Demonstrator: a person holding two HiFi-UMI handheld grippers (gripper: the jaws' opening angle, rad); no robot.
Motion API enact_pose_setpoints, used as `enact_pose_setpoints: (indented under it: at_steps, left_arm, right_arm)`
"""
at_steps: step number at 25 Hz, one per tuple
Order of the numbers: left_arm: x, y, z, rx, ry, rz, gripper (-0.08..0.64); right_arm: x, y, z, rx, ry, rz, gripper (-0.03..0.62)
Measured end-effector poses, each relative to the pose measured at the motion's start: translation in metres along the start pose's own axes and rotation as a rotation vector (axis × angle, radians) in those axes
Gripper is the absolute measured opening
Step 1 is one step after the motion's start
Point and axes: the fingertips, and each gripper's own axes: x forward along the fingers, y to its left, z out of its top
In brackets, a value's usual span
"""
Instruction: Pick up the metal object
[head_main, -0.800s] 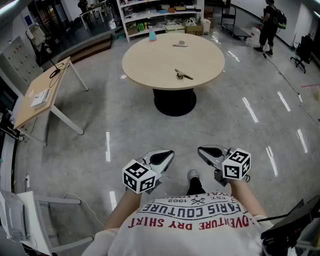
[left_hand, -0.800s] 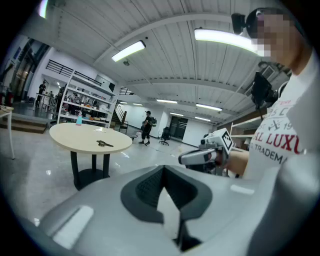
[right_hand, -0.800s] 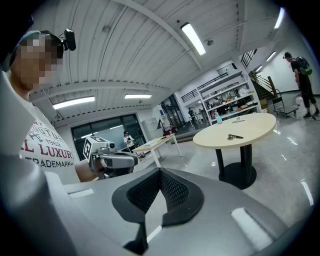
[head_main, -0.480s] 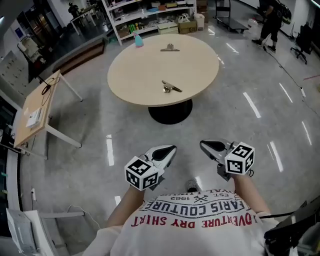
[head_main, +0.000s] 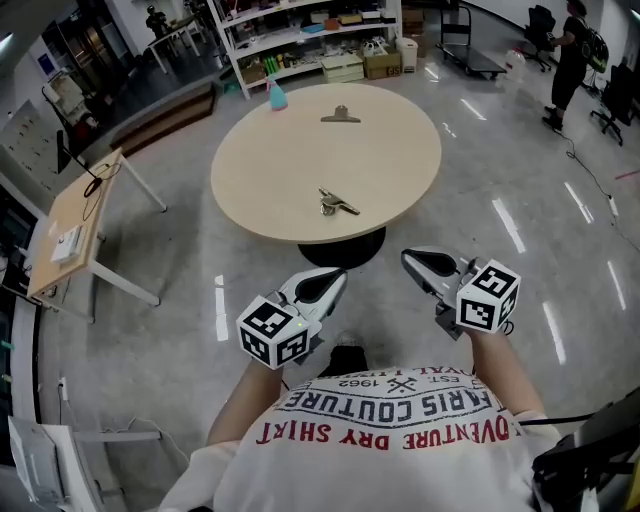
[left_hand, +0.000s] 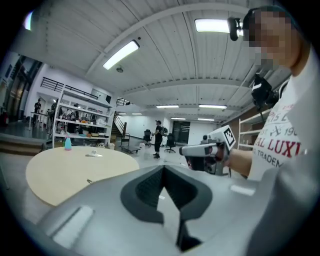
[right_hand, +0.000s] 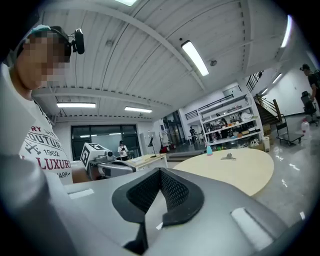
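- The metal object (head_main: 338, 205) lies on the round desk (head_main: 270, 170), near the desk's edge on the person's side and a little toward the middle of that edge.
- It sits alone; nothing touches it, and both sets of jaws are well apart from it, out over the floor (head_main: 180, 290) short of the desk.
- Left gripper (head_main: 325, 287): jaws pressed together, nothing between them, pointing toward the desk from below and left of the metal object.
- Right gripper (head_main: 425, 268): jaws likewise closed on nothing, held beside the left one, below and right of the metal object.
- Farther across the desk lies a second metal clip (head_main: 340, 116), well apart from the first.
- A blue bottle (head_main: 277, 96) stands upright at the desk's far left rim; what it holds cannot be told.
- Behind the desk, shelves (head_main: 300, 40) carry boxes and small goods too small to name; a cardboard box (head_main: 383, 63) sits at their foot.
- A slanted side desk (head_main: 75, 215) stands to the left.
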Motion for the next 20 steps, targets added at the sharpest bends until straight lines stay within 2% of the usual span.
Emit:
enact_pose_setpoints:
  at_steps: [3,8,14,20]
  left_arm:
    - [0.012,0.024,0.001,0.009,0.003,0.013,0.003]
    - [0.039,0.064,-0.012,-0.032,0.038,0.000,0.003]
    - [0.071,0.116,-0.013,-0.070,0.069,-0.003,0.003]
    - [0.098,0.172,-0.019,-0.037,0.127,0.019,0.003]
  right_arm:
    - [0.019,-0.017,-0.002,0.003,0.007,0.010,0.002]
    - [0.050,-0.042,-0.023,0.041,0.085,0.034,0.002]
    - [0.086,-0.088,-0.027,0.114,0.100,0.021,0.002]
    - [0.120,-0.131,-0.036,0.165,0.117,0.006,0.002]
